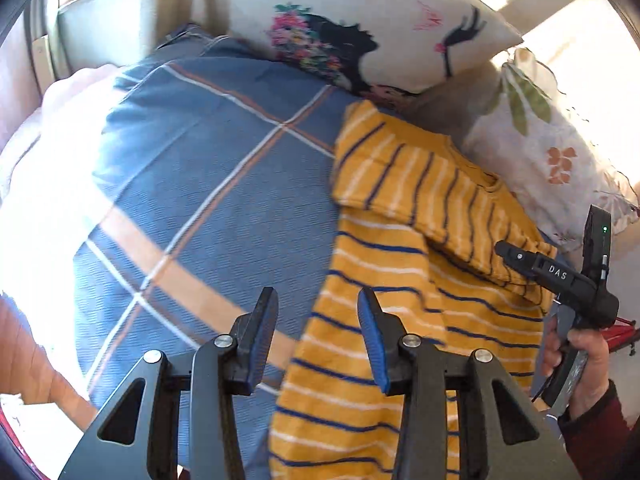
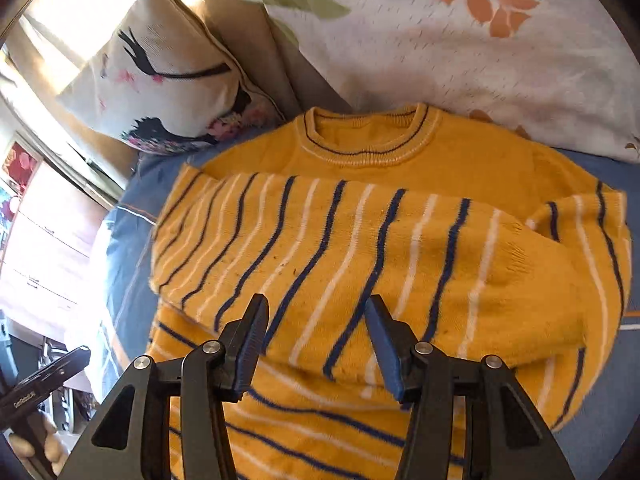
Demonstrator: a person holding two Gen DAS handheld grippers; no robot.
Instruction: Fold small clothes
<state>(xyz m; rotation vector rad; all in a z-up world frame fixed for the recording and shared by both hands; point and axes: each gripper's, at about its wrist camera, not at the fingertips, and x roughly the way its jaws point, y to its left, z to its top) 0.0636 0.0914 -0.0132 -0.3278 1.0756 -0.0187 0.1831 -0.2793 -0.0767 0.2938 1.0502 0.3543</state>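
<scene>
A: Starting at the left tool: its two pads stand apart with nothing between them, released, above the edge where the sweater meets the bedspread.

B: Right tool the same?

A: Yes, released too, its pads parted with nothing in the gap, hanging over the folded sleeve that lies across the sweater's chest.

B: Where is the sweater?

A: Flat on the bed. It is yellow with dark blue and white stripes. The right wrist view shows the round collar at the far end, next to the white pillow with orange flowers. The left wrist view never shows the collar clearly; it gives the sweater from the side, lying along the right of the blue checked bedspread.

B: Anything only the left view gives?

A: The whole right tool from outside, black, held in a hand with a dark red sleeve, its tip over the folded sleeve. Also the wide bare stretch of bedspread to the left.

B: And the right view?

A: A sliver of the left tool at its lower left edge. Both views catch the cream pillow with a black bird print, behind the sweater.
</scene>
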